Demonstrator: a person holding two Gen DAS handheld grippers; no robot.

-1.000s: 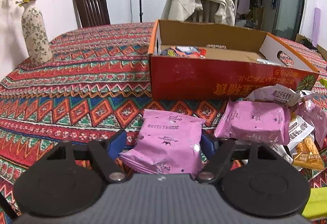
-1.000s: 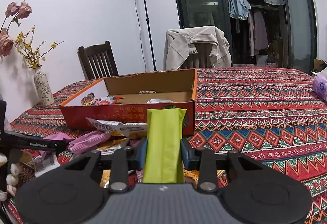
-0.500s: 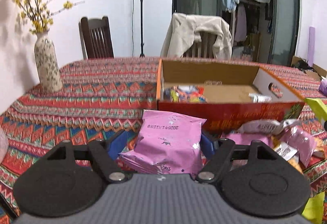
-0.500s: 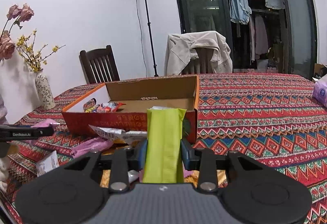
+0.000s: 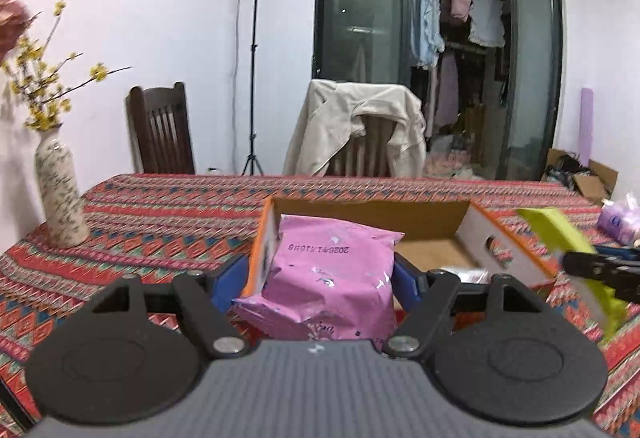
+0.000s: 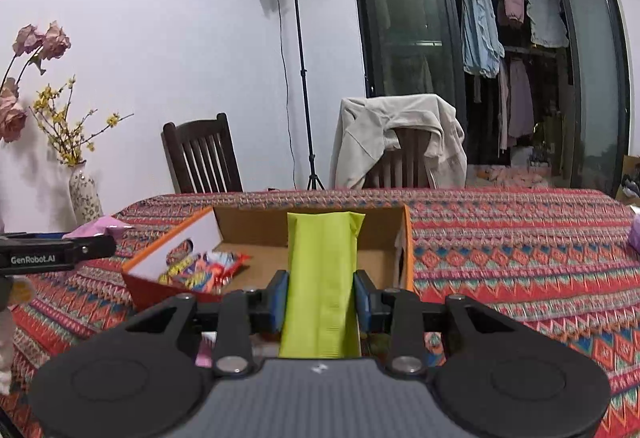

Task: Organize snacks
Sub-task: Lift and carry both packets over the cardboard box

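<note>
**Lifting both packets up to the box**

Rising off the worktop (image 6: 520, 238): both views now look level across the patterned cloth, where a second ago they looked down on it.

- Cardboard box (image 6: 256, 222), orange-rimmed, near the middle of the worktop, now sits straight ahead of both grippers, its open top showing. A few bright wrappers (image 6: 208, 270) lie in its left end, seen from the right wrist.
- Left gripper (image 5: 320, 278) grasping the pink packet (image 5: 332, 278); packet clear of the cloth, held in front of the box's near left corner.
- Right gripper (image 6: 320, 294) clenched on the lime-green packet (image 6: 320, 278), upright, just short of the box's near wall.
- Loose snack pile at the near edge has dropped out of the left view.

Judgement: pick-up done, carry under way; release into the box is next. Neither packet is over the opening yet.
</note>
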